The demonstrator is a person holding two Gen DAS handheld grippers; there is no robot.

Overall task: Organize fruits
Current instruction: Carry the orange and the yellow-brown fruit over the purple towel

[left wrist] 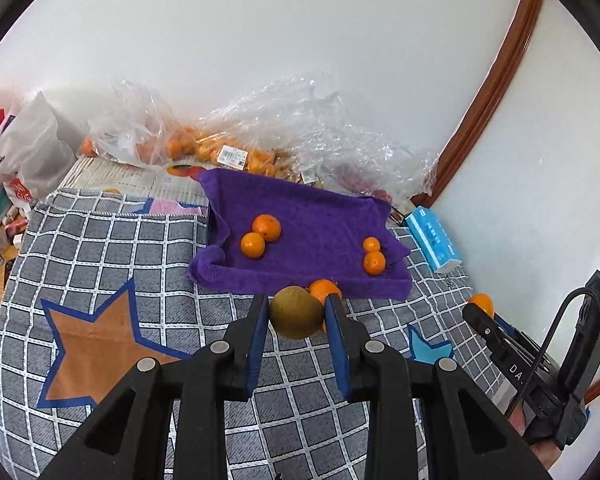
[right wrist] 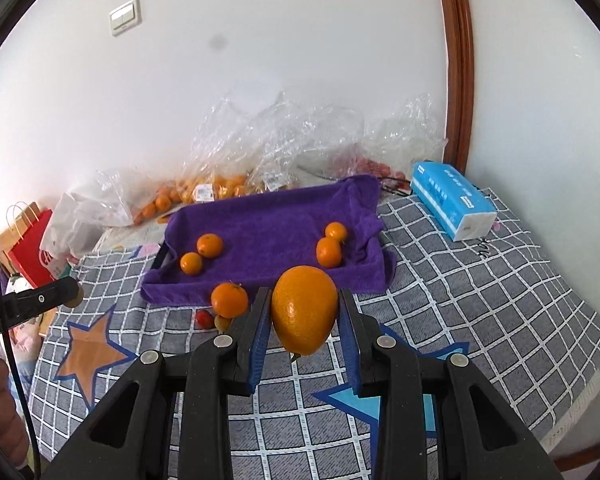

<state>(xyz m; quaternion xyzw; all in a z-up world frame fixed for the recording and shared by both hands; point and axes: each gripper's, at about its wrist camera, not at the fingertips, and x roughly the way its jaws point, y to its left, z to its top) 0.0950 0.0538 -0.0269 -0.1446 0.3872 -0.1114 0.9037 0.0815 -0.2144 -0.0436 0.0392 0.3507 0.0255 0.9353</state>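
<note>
My left gripper [left wrist: 296,312] clamps a brownish-green fruit [left wrist: 295,313] while my right gripper [right wrist: 304,312] clamps an orange [right wrist: 304,309], both near the purple towel [right wrist: 272,228].

I see a plain white wall [right wrist: 300,60] at twelve o'clock, evenly lit — a light switch [right wrist: 125,17] at eleven. Brown wooden trim [right wrist: 456,60] runs up at one o'clock. A grey checked cloth with stars [right wrist: 480,288] covers the table — a red paper bag [right wrist: 30,254] at nine.
</note>
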